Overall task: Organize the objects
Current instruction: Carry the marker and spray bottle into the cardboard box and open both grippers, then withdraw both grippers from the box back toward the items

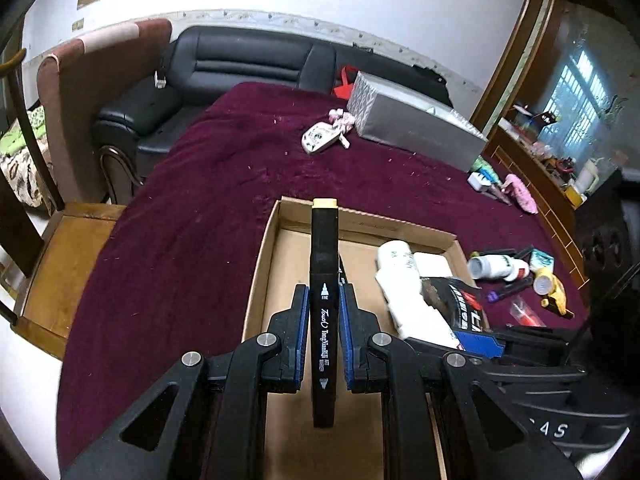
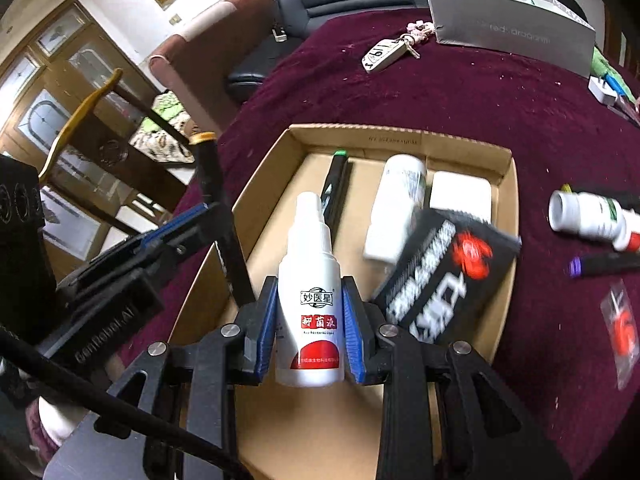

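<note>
The left gripper is clenched on a black marker, held above the near-left part of the cardboard tray. The right gripper is clamped around a white spray bottle over the same tray. Only the right wrist view shows a green-capped marker lying in the tray, which the held marker hides from the left camera. Inside also lie a white bottle, a white block and a tilted black box. Beyond, on the maroon cloth, are a key fob and a grey box.
</note>
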A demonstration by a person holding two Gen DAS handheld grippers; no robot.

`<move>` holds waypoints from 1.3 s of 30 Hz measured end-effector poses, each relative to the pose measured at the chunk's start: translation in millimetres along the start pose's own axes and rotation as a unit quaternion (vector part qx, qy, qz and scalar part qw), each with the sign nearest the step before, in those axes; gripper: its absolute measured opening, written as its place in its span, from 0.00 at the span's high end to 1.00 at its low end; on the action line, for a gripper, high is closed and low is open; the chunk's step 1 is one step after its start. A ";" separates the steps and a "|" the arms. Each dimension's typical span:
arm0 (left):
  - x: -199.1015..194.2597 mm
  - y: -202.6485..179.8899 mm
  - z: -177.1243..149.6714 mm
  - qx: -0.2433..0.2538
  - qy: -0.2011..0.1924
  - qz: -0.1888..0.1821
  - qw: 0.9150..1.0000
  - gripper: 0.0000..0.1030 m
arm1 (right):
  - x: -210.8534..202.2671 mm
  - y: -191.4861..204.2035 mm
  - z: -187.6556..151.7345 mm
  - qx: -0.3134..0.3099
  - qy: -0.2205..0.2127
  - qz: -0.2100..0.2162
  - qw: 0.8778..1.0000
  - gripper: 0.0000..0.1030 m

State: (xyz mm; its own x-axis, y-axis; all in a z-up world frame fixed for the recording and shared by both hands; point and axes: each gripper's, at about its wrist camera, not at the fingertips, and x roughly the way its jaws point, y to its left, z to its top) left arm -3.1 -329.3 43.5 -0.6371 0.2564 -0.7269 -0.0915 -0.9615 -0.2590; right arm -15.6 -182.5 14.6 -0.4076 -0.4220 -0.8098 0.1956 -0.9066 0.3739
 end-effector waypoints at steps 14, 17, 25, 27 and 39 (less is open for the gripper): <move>37.0 21.1 8.2 -0.043 0.032 0.002 0.999 0.89 | 32.3 -6.5 34.0 0.023 0.006 -0.030 0.999 0.73; 33.3 22.3 9.5 -0.051 0.025 -0.003 0.998 0.89 | 34.0 -5.3 35.8 0.018 0.002 -0.040 0.999 0.73; 24.5 35.2 6.3 -0.113 0.030 -0.041 0.992 0.77 | 33.4 -4.1 38.3 0.017 -0.008 -0.056 0.998 0.72; 16.0 34.5 5.6 -0.119 0.022 -0.048 0.991 0.70 | 30.3 -5.0 38.1 0.020 -0.012 -0.057 0.998 0.70; -24.0 15.6 -3.3 -0.160 0.000 -0.096 0.983 0.60 | -39.0 -25.0 17.7 0.022 -0.073 -0.040 0.996 0.58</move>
State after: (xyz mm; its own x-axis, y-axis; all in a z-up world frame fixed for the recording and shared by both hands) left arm 13.3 -350.1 54.8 -0.6319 0.4292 -0.6453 0.0351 -0.8159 -0.5771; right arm -20.4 -143.5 44.8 -0.5459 -0.3417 -0.7650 0.1193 -0.9354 0.3327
